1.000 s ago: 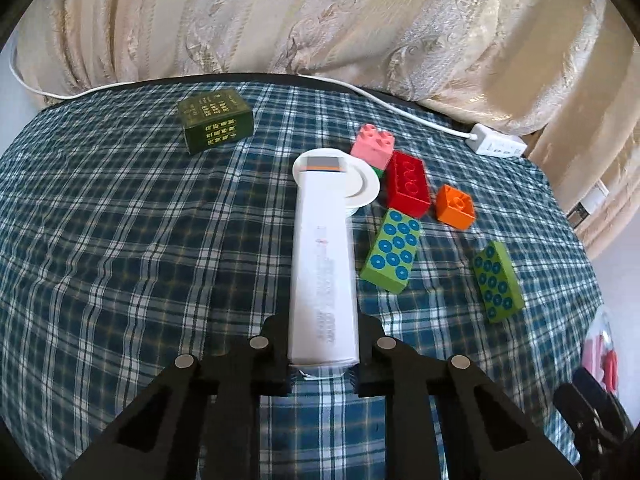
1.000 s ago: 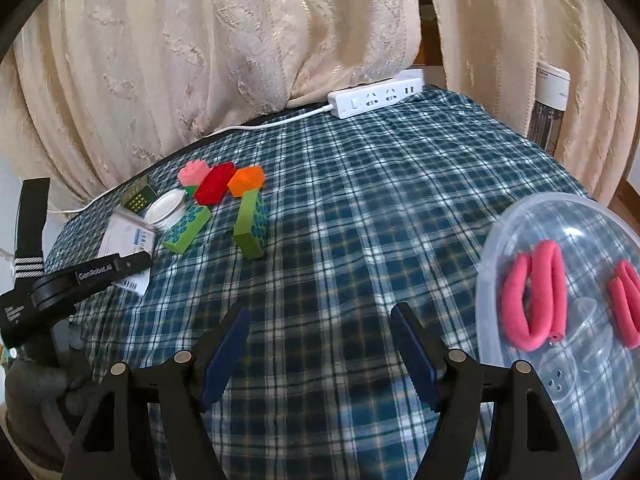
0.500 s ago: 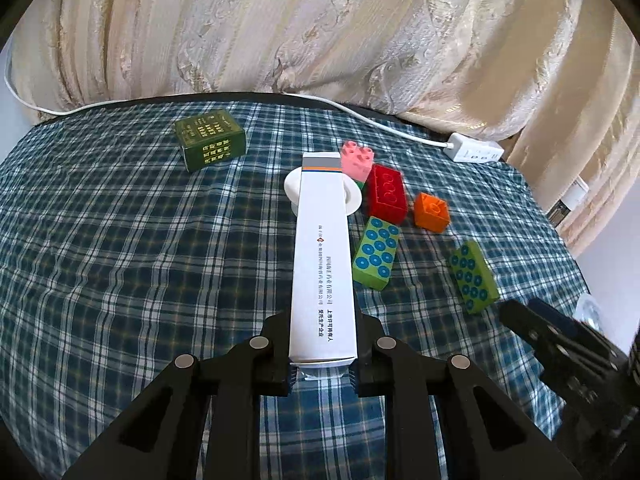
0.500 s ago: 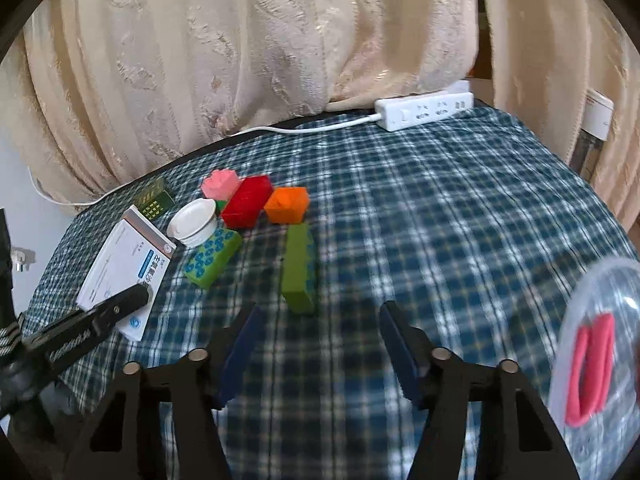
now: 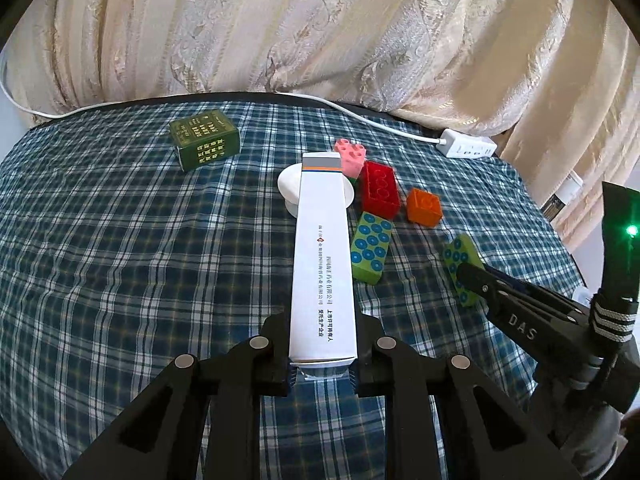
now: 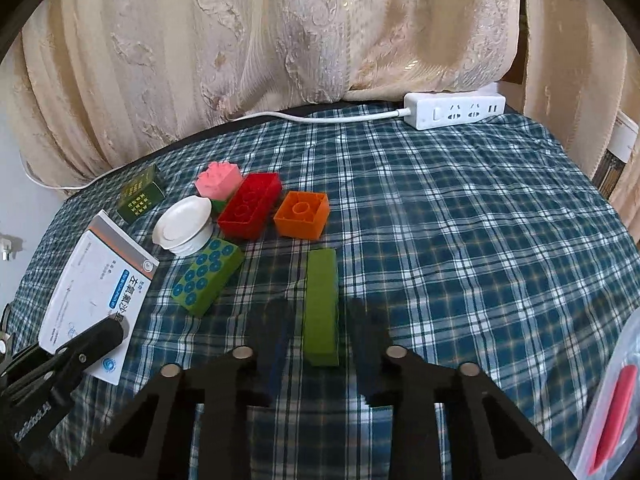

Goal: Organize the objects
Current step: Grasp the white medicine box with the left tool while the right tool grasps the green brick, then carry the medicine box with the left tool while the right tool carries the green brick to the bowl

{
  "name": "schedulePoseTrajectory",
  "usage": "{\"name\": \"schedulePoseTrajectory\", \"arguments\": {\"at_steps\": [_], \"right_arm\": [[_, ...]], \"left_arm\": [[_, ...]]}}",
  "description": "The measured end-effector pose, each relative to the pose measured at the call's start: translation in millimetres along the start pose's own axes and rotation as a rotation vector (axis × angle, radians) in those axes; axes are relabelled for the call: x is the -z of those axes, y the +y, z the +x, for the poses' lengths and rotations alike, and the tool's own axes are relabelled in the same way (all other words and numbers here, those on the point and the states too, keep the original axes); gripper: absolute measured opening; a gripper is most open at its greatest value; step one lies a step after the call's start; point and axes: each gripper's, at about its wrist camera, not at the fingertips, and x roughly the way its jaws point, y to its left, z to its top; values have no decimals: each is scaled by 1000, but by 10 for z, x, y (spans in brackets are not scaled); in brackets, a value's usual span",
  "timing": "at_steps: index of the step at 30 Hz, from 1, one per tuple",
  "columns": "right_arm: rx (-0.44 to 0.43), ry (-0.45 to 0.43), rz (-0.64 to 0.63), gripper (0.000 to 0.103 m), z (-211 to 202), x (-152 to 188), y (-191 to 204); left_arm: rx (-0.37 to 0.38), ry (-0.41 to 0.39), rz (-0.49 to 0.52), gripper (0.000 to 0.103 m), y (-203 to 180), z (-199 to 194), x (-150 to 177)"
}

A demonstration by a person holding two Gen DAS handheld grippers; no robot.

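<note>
My left gripper [image 5: 322, 360] is shut on the near end of a long white medicine box [image 5: 322, 264], held a little above the checked cloth. The same box [image 6: 96, 280] shows at the left of the right wrist view. A green brick [image 6: 320, 304] stands on its long edge between the fingers of my right gripper [image 6: 322, 332]. Those jaws are closing, blurred, with a thin gap left on each side of the brick. In the left wrist view the right gripper [image 5: 468, 276] reaches across that brick [image 5: 456, 252].
A second green dotted brick [image 6: 208, 276], a red brick [image 6: 250, 210], an orange brick [image 6: 302, 214], a pink brick [image 6: 219, 178] and a white cap [image 6: 184, 224] cluster beyond. A dark green box [image 6: 140, 196] lies far left, a power strip [image 6: 454, 110] at the back, a clear tub [image 6: 612, 400] at right.
My right gripper has moved left across the cloth to the upright green brick, and its jaws have narrowed around it. The left gripper still holds the white box in much the same place.
</note>
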Motion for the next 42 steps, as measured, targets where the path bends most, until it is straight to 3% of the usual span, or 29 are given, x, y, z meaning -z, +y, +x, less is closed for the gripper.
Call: {"name": "schedulePoseTrajectory", "arguments": {"at_steps": [8, 25, 42], "right_arm": [[-7, -20, 12, 16, -60, 20, -27], [-2, -98, 107, 16, -714, 382, -249], [72, -167, 206, 16, -1260, 777, -618]], "left_arm": [[10, -4, 22, 20, -45, 6, -2], [78, -20, 118, 20, -268, -103, 63], [139, -22, 238, 20, -697, -247, 164]]}}
